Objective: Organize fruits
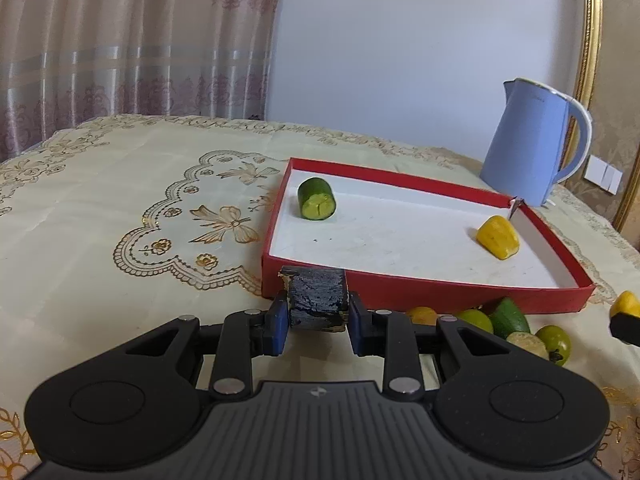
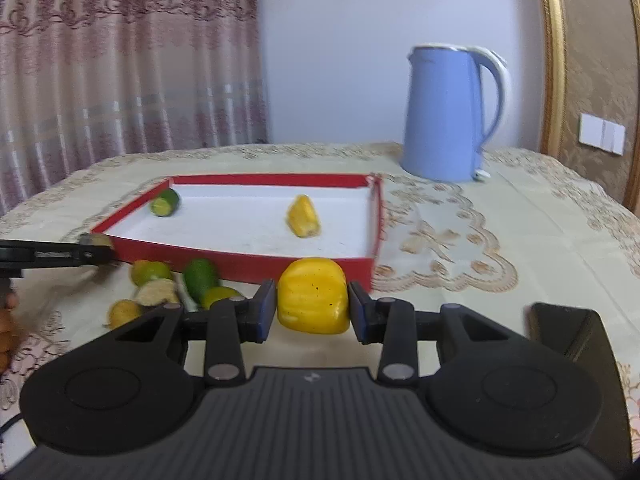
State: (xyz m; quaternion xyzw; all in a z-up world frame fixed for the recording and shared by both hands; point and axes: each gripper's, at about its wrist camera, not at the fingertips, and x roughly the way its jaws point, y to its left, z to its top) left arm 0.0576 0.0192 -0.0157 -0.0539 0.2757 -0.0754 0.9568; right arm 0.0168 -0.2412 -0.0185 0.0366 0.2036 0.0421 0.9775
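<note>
While my left tool (image 1: pixel 316 312) clamps a dark charred chunk (image 1: pixel 317 300), my right tool (image 2: pixel 313 312) squeezes a waxy yellow pepper piece (image 2: pixel 312 300) midway; red cardboard tray (image 2: pixel 240 258) at twelve o'clock.

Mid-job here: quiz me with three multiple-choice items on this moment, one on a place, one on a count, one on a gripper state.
1. Where does the blue kettle stand?
A. inside the tray
B. on the tablecloth beyond the red tray
C. on the floor

2. How many pieces lie in the tray?
A. two
B. four
C. none

3. What does the right gripper hold?
A. nothing
B. a green piece
C. the yellow piece

Answers: 1 B, it stands past the tray's far corner. 2 A, a green cylinder and a yellow chunk. 3 C, both fingers press its sides.
</note>
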